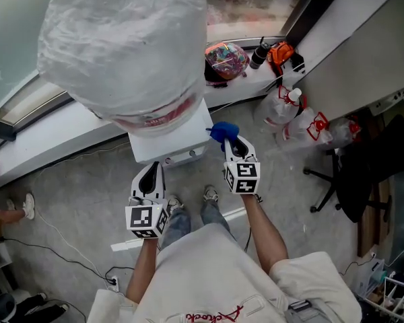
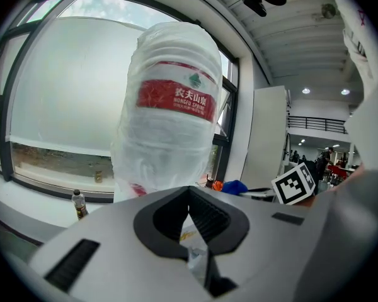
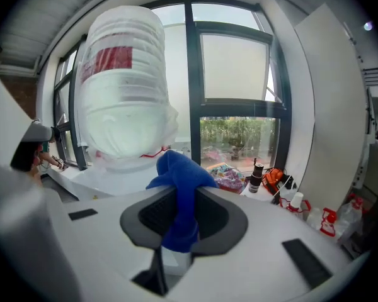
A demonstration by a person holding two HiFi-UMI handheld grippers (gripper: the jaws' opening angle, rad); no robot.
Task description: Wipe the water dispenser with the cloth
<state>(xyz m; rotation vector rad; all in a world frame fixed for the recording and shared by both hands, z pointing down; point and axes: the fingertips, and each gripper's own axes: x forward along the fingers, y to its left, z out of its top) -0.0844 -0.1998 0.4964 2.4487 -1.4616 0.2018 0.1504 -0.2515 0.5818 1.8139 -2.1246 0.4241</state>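
Note:
The white water dispenser [image 1: 170,142] stands right in front of me, and a big plastic-wrapped bottle [image 1: 124,44] with a red label [image 2: 175,99] sits on top of it. My right gripper [image 1: 237,148] is shut on a blue cloth [image 1: 223,132], which is bunched at the dispenser's front right corner. In the right gripper view the cloth [image 3: 177,176] sticks up from between the jaws of the right gripper [image 3: 179,197]. My left gripper [image 1: 150,179] hovers just before the dispenser's front edge. Its jaws meet at the tips [image 2: 189,192] with nothing held.
The window sill [image 1: 246,86] behind holds a bag of colourful items [image 1: 225,58], a dark bottle [image 1: 258,54] and an orange tool [image 1: 281,51]. Spray bottles [image 1: 291,106] stand right of the dispenser, with a black office chair [image 1: 353,173] beyond. Cables and a power strip [image 1: 113,284] lie on the floor.

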